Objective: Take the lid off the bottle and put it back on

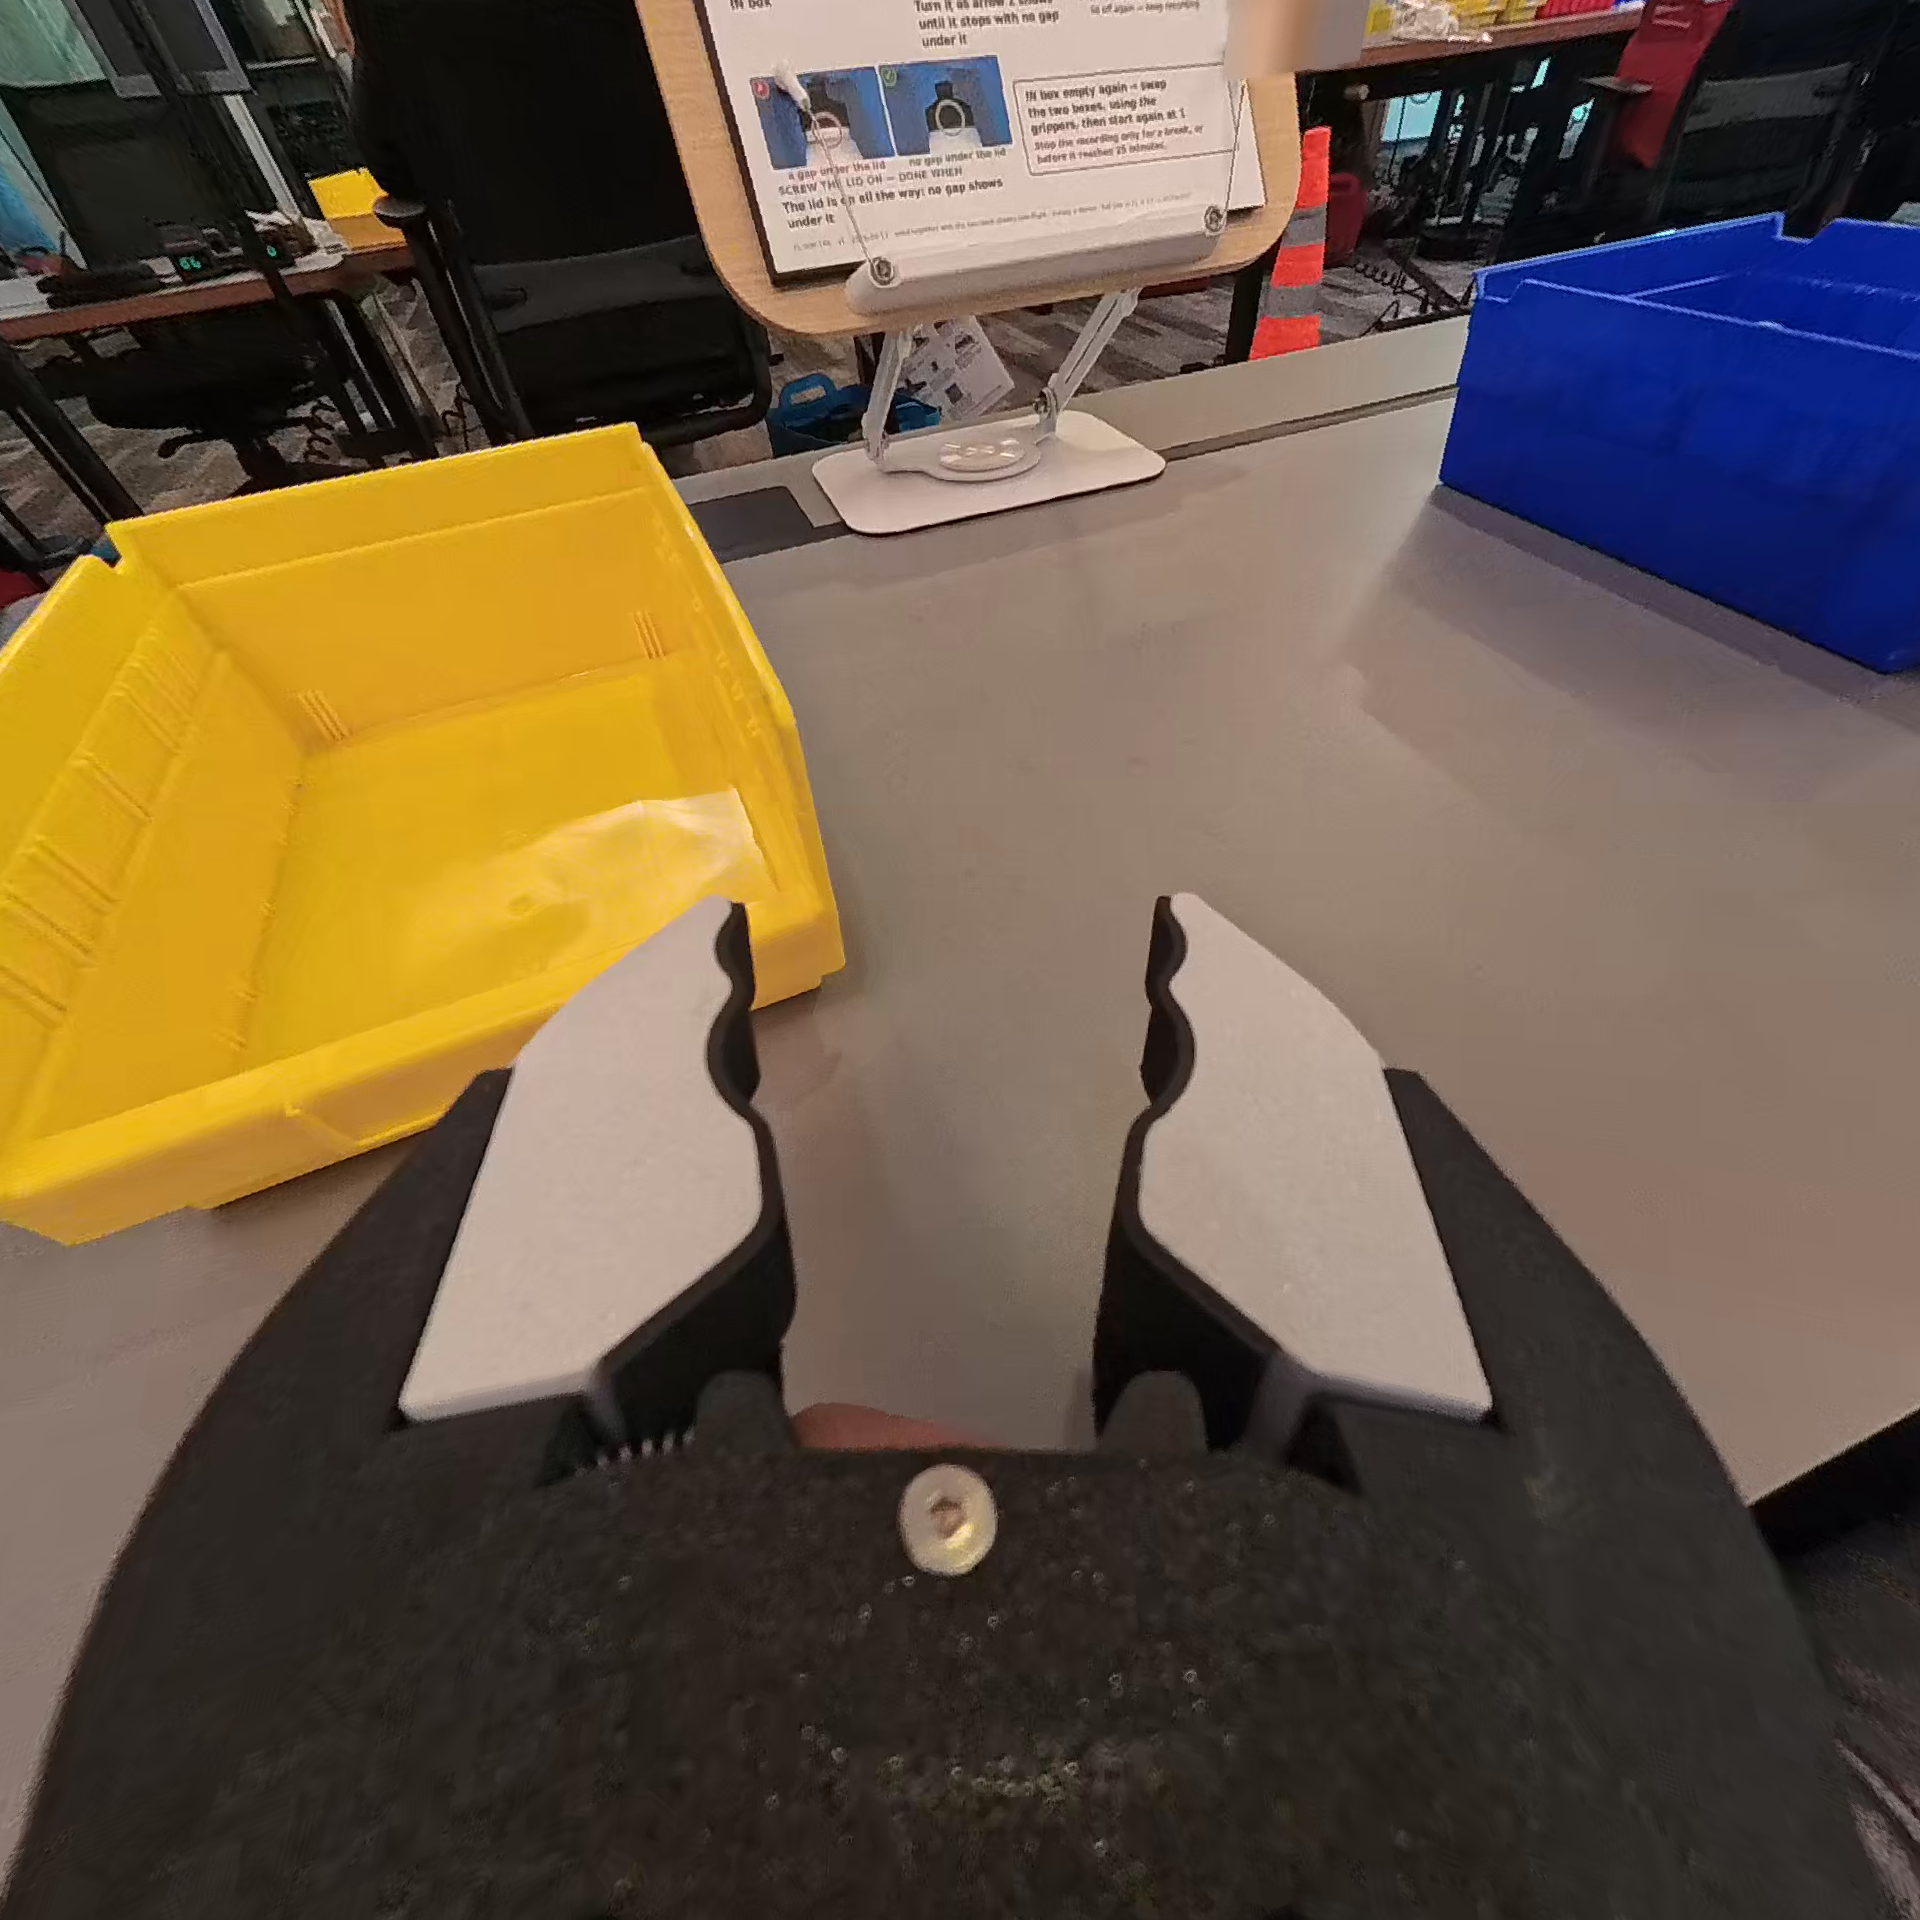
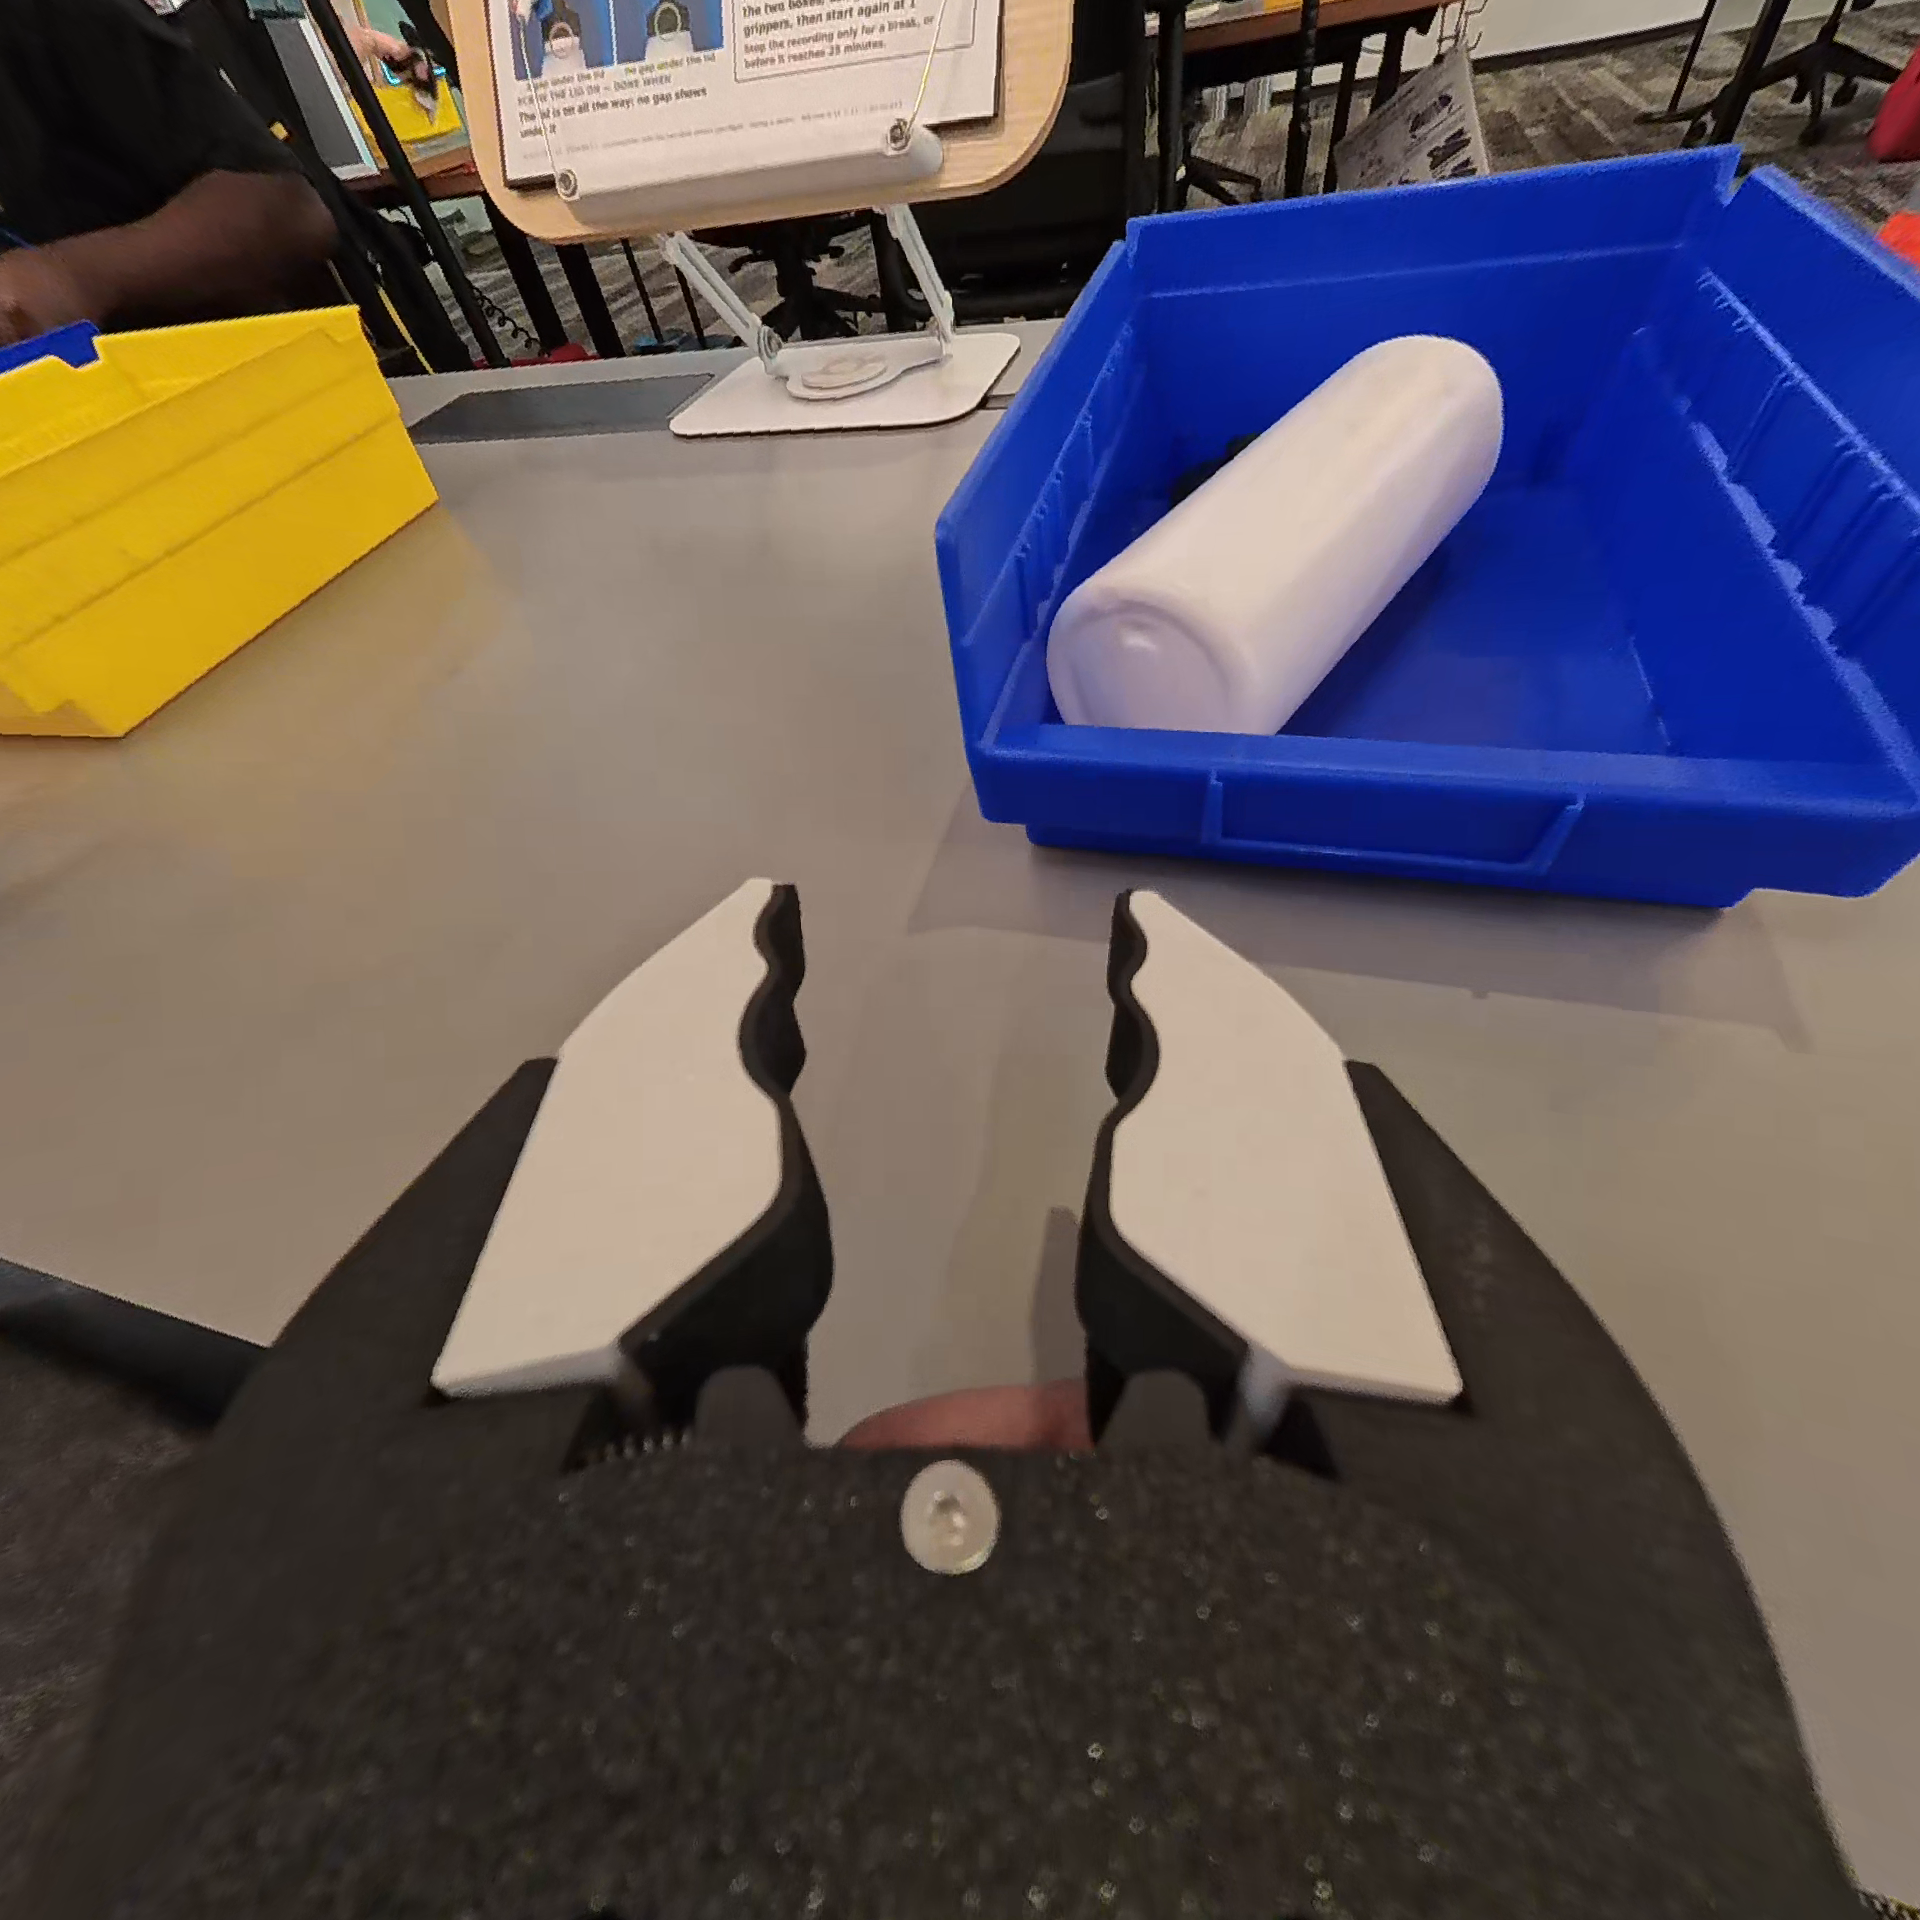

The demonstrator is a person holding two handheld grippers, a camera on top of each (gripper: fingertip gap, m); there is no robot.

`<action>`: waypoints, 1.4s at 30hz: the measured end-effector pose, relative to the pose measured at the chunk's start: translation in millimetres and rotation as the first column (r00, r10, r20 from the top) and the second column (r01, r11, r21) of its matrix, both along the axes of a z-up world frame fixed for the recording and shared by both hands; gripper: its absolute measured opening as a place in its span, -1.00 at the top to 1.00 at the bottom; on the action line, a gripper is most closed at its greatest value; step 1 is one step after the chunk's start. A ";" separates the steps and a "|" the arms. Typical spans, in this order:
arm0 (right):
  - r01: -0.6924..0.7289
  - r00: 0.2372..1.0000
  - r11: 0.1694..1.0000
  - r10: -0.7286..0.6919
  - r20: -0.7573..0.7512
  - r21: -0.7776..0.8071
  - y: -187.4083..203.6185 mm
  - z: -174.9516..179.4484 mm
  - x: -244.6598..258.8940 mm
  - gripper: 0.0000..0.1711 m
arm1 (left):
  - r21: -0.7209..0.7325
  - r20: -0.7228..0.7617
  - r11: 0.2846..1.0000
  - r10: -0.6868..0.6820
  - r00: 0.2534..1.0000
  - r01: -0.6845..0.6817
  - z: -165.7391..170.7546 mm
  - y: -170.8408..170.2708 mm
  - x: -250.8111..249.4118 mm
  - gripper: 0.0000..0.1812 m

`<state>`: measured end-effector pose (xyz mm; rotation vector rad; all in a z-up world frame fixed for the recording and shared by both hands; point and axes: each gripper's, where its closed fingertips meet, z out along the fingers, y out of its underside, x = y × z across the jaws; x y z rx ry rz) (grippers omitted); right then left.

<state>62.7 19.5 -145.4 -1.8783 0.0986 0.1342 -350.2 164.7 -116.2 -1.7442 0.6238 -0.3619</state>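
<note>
Plainly, the white cylindrical plastic bottle [image 2: 1273, 545] lay on its side in the blue plastic bin [image 2: 1382, 821], ahead-right of the right gripper [image 2: 956, 925], base nearest, long axis running away rightward. Both it and the left gripper [image 1: 951, 935], farther off, gaped empty.

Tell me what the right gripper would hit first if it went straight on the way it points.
Probably nothing soon. The right gripper points over bare table, between the yellow bin and the blue bin. Farther on stands the stand's white base, though depth is hard to judge.
</note>
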 end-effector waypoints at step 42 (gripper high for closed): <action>0.323 0.943 0.945 -0.318 0.096 -0.043 16.8 -10.1 14.3 0.70 | -0.249 -0.028 0.926 -0.301 0.953 0.285 -44.0 -7.1 293.8 0.93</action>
